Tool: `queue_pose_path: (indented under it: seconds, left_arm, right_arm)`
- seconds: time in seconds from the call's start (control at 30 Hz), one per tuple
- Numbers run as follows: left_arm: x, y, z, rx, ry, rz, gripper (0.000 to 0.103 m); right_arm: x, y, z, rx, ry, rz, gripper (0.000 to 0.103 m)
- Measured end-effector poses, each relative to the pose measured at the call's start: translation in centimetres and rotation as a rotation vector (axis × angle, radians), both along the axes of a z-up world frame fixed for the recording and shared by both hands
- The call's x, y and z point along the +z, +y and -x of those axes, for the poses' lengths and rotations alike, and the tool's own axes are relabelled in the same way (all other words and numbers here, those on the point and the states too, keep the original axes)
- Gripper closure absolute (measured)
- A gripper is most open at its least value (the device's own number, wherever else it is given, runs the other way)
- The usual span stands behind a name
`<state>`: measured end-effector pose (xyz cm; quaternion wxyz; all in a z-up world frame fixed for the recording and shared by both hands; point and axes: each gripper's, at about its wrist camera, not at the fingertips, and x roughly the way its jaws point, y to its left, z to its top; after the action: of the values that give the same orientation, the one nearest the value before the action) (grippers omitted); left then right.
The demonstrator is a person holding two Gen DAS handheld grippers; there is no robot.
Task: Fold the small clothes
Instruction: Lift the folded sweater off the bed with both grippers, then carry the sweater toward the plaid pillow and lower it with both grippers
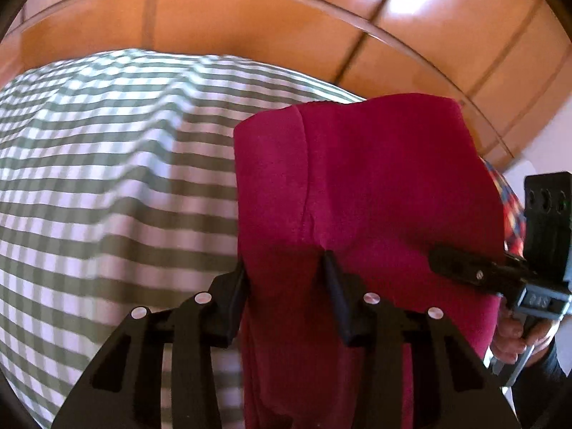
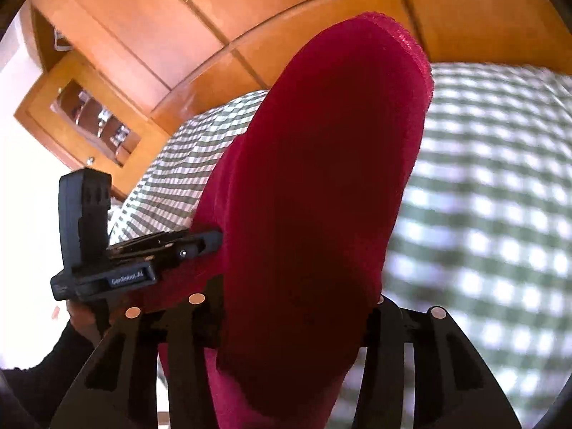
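Observation:
A dark red garment (image 1: 357,178) hangs folded above the green-and-white checked cloth (image 1: 107,178). My left gripper (image 1: 286,264) has a thick fold of it between its black fingers and is shut on it. From the right, my right gripper (image 1: 434,259) clamps the garment's side edge. In the right wrist view the red garment (image 2: 321,178) drapes over my right gripper (image 2: 296,304) and hides its fingertips. There my left gripper (image 2: 218,237) pinches the cloth's left edge with its fingers close together.
The checked cover (image 2: 482,214) spreads wide under the garment. Orange wooden panels (image 1: 250,18) rise behind it, and a wooden cabinet with a glass front (image 2: 93,121) stands at the left. A plaid cloth (image 1: 511,207) shows behind the garment. A person's hand (image 1: 507,343) holds the right gripper.

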<state>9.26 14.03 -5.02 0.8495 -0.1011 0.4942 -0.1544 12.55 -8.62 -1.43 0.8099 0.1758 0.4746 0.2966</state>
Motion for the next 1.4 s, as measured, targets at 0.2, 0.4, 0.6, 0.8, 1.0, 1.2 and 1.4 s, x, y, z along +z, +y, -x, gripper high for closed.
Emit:
queue_pose_path:
  seconds: [0.2,0.4,0.6,0.8,1.0,1.2,1.4]
  left_arm:
    - [0.5,-7.9,3.6,-0.184,-0.033,-0.058,0.061]
    - [1.5,-14.6,5.8,-0.321,-0.132,-0.222,0.048]
    - [2.3,-16.6,5.4,-0.326,-0.169,-0.302,0.047]
    - [2.3,-15.4,5.3,-0.314,-0.164,-0.284,0.041]
    - [1.8,-15.2,5.5,-0.325,-0.186,-0.288,0.035]
    - [1.0,-14.4,4.5,-0.321,-0.165,-0.227,0.032]
    - [-0.5,-13.2,3.8,-0.306,-0.131,-0.114,0.033]
  right_arm:
    - [-0.3,-7.4,5.7,-0.103,0.04,-0.005,0.058]
    - [-2.4,-11.7,8.7,-0.205,0.077,-0.01,0.054]
    - [-3.8,-12.6,8.5,-0.244,0.08,-0.019,0.038]
    - [-4.3,-12.3,7.7,-0.257,0.078,-0.013,0.027]
    - [-4.4,-12.7,7.7,-0.255,0.08,0.003,0.023]
    - [-4.2,-11.7,6.4,-0.242,0.083,0.031,0.019]
    - [-3.8,-10.4,5.1,-0.194,0.077,0.067,0.03]
